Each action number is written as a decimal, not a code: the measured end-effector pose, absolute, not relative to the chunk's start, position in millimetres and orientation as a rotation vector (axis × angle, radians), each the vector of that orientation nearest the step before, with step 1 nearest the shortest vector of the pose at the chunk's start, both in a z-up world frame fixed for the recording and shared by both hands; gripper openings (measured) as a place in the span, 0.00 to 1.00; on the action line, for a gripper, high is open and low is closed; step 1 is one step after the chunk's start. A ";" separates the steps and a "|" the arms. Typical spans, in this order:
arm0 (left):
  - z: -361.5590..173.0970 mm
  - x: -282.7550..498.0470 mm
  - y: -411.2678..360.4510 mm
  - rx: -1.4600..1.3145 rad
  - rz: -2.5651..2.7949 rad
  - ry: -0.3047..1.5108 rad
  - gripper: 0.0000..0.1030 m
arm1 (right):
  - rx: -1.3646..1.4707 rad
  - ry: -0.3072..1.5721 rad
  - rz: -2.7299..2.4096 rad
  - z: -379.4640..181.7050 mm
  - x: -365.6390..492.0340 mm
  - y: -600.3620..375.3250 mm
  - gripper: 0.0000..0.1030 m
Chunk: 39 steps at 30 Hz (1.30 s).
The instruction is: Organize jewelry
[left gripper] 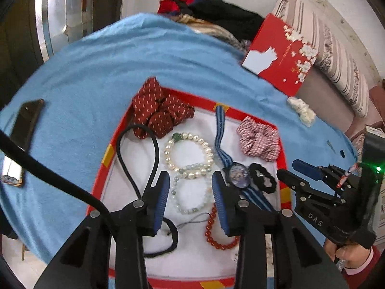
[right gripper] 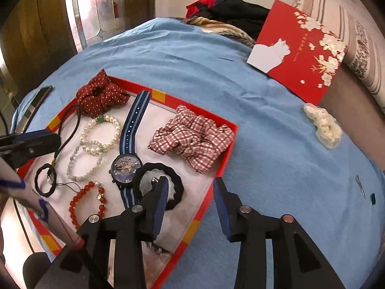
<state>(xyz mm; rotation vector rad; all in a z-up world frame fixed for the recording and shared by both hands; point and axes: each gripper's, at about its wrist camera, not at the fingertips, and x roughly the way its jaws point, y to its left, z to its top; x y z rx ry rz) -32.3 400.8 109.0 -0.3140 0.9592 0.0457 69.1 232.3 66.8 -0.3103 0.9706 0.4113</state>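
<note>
Tray [right gripper: 226, 149]: shallow red box, white padded lining, on blue fleece cloth [right gripper: 216, 72].
Jewelry: glossy pearl bracelet [left gripper: 189, 155], red bead bracelet [right gripper: 87, 202], striped-strap watch [right gripper: 126, 168], all inside tray.
Left gripper [left gripper: 190, 192]: jaws apart, empty, above bracelets.
Right gripper [right gripper: 191, 202]: jaws apart, empty, straddling tray's right rim.
Room: bare cloth right of tray.

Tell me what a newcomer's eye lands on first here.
The red tray on the blue cloth, its white lining crowded with jewelry: a blue-strapped watch in the middle, a pearl bracelet to its left, and a red bead bracelet nearest the camera. Next, the red gift box with a white cat, far right.
</note>
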 end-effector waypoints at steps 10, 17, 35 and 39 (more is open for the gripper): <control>167.7 -104.8 359.4 -0.152 0.251 0.718 0.67 | -0.163 0.928 0.383 98.6 26.4 174.4 0.45; 201.9 -152.5 320.8 -0.053 0.433 0.533 0.91 | -0.018 0.913 0.328 109.8 -6.8 120.2 0.46; 253.2 -209.8 234.6 -0.058 0.425 0.353 1.00 | 0.062 0.843 0.262 118.6 -72.4 61.7 0.51; 237.8 -203.0 222.0 -0.089 0.381 0.426 1.00 | 0.063 0.848 0.239 111.9 -77.5 55.1 0.54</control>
